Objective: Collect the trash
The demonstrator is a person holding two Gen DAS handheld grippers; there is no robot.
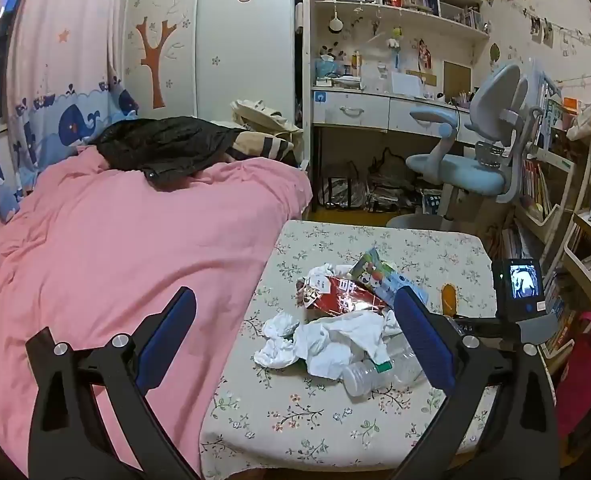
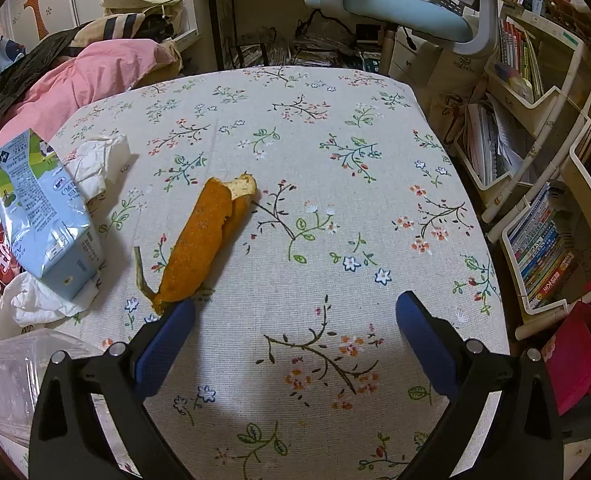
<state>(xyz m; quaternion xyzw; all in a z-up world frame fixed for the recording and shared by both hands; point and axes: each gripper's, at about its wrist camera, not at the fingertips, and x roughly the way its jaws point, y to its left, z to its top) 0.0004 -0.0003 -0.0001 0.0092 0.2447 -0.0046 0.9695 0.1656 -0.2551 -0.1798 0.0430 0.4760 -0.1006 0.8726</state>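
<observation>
Right claw (image 2: 295,320) was held wide apart above the flowered table (image 2: 335,140), with the orange peel (image 2: 199,240) lying just ahead-left, its long axis running diagonally away from the left pad.

We see an orange peel (image 2: 203,240) on a cream tablecloth (image 2: 335,200) sprigged with flowers, a pale blue carton (image 2: 43,216), and a pink quilt (image 1: 115,248).

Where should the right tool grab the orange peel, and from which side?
Grip the peel across its narrow width near mid-length, coming from above. It lies flat on the tablecloth as a long curled strip, so only the short axis fits between the fingers. The right tool is open and empty; its left finger sits by the peel's near end, so probably shift left first.
</observation>
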